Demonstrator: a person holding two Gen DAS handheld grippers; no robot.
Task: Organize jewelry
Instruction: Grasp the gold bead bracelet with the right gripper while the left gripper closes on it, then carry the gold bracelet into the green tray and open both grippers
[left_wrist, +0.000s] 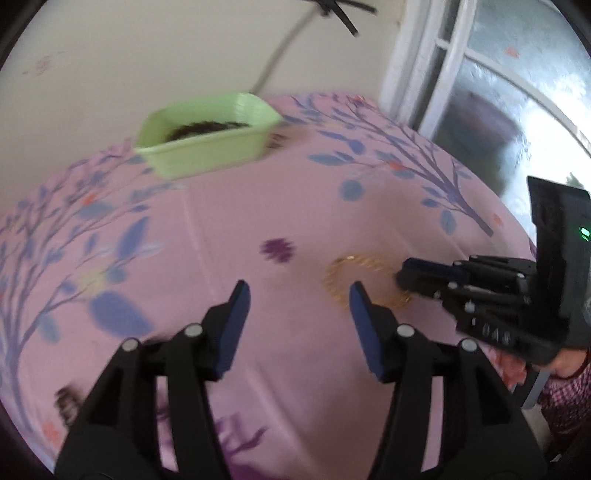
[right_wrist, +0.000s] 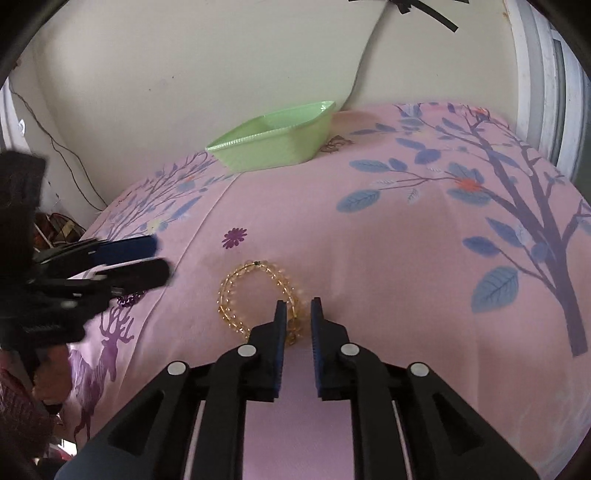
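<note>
Pink cloth printed with blue-leaved trees over a table (right_wrist: 388, 258), cream wall behind, window frame to one side. Amber bead bracelet (right_wrist: 255, 295) lying flat on the cloth, its near edge between the right gripper (right_wrist: 297, 317) jaws, which stand narrowly apart and not yet pressing on the beads. Best done by lowering until both pads flank the strand, closing gently, lifting straight up, then carrying to the green dish (right_wrist: 280, 144) at the far edge. Left gripper (left_wrist: 299, 302) hovering just beside, jaws spread, nothing between them. From the left wrist: dark contents inside the dish, hidden in the right view. From the right wrist: sharp beads, blurred from the left, and a purple trinket (right_wrist: 129, 299) under the left gripper.
</note>
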